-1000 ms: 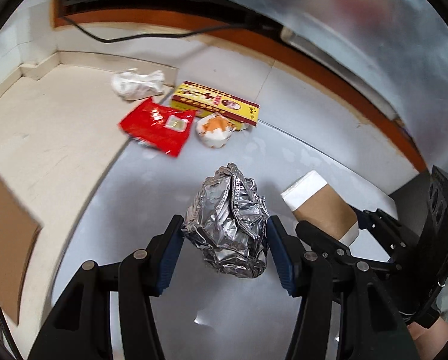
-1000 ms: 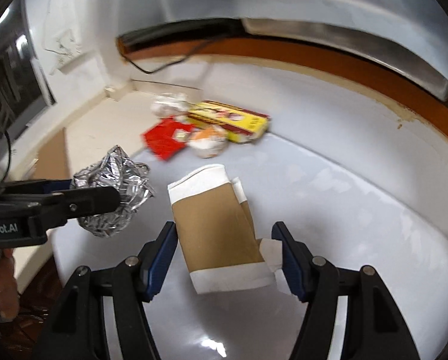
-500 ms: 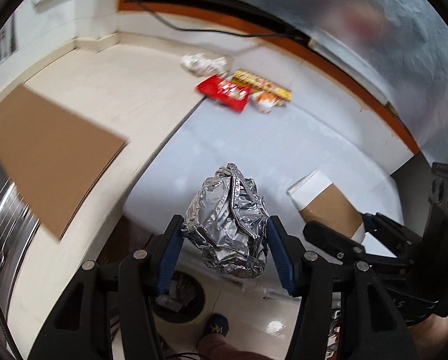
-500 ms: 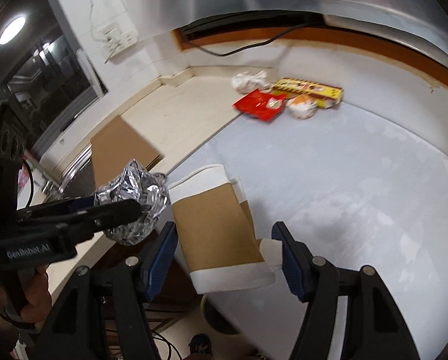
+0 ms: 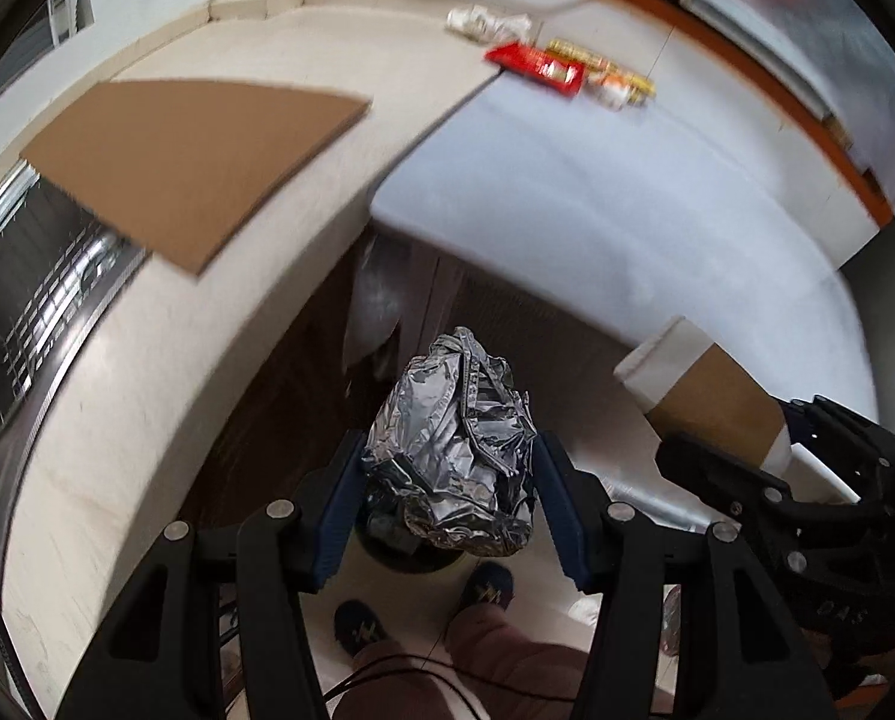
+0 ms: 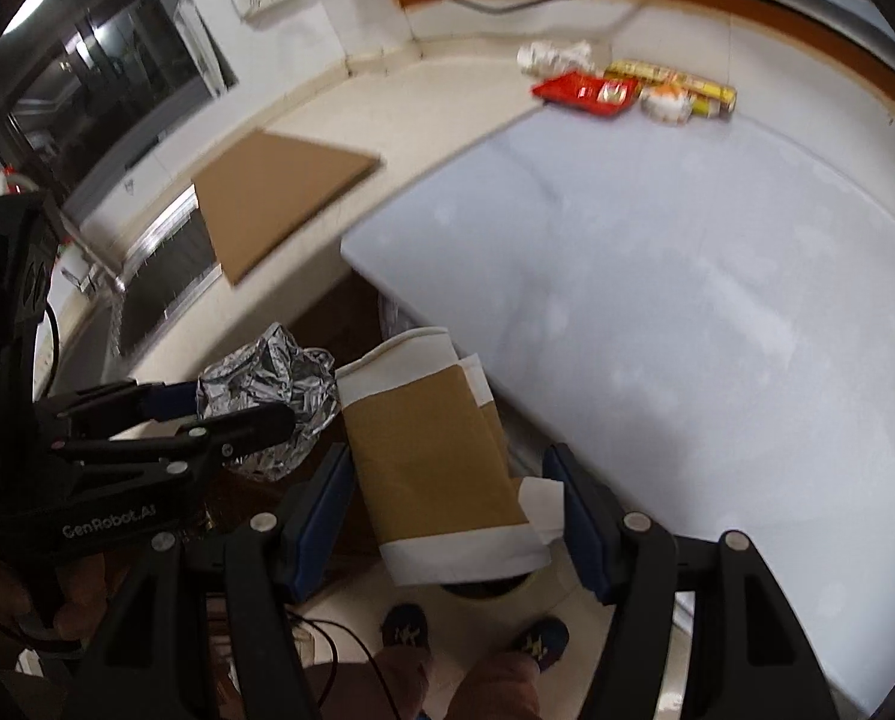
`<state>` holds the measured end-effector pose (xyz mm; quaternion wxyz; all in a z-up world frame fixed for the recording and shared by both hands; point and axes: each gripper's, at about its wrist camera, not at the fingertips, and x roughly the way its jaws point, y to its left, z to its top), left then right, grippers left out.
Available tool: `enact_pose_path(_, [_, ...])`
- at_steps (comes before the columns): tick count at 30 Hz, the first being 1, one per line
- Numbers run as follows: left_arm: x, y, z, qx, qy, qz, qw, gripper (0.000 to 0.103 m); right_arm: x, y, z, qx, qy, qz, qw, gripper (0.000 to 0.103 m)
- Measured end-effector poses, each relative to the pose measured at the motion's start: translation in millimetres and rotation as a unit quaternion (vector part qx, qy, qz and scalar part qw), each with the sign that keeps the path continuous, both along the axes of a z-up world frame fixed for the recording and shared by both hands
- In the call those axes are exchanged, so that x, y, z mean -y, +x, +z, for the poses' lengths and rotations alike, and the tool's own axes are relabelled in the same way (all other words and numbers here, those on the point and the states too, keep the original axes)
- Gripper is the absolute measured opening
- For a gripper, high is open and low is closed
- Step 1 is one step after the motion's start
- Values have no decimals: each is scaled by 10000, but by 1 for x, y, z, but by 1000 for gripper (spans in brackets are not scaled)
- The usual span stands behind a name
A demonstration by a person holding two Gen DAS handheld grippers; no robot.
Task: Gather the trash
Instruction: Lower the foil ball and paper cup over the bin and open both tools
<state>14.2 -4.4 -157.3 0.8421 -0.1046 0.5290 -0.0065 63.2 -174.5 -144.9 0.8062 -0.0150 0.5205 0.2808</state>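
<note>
A crumpled foil ball sits between the blue pads of my left gripper, which is shut on it. It hangs past the counter's edge, above a dark round bin on the floor. My right gripper is shut on a flattened paper cup with a brown sleeve, also off the counter's edge. The foil ball and left gripper show just left of the cup. The cup appears at the right in the left wrist view.
Far back on the counter lie a red wrapper, a yellow box, a white crumpled bag and a small orange-white wrapper. A cardboard sheet overhangs the sink. The person's slippered feet stand below.
Both grippers have pulled back from the counter with their loads and now hang over the floor. The trash pile has receded; the bin, floor and feet have come into view.
</note>
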Motion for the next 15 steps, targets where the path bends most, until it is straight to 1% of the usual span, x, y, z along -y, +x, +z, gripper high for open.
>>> enact_pose_path(4, [-5, -9, -31, -259, -1, 1, 9997, 54, -12, -17, -23, -110, -291, 138, 9994, 65])
enact_pose_path(7, [-7, -12, -54, -434, 24, 0, 9991, 54, -17, -21, -40, -201, -439, 164, 9987, 65])
enact_pose_path(10, [-6, -16, -85, -658, 132, -51, 9977, 54, -22, -26, -68, -394, -617, 136, 9972, 65])
enact_pose_path(15, [-2, -18, -135, -981, 133, -172, 9949, 54, -29, -33, -117, -737, -822, 43, 9939, 65])
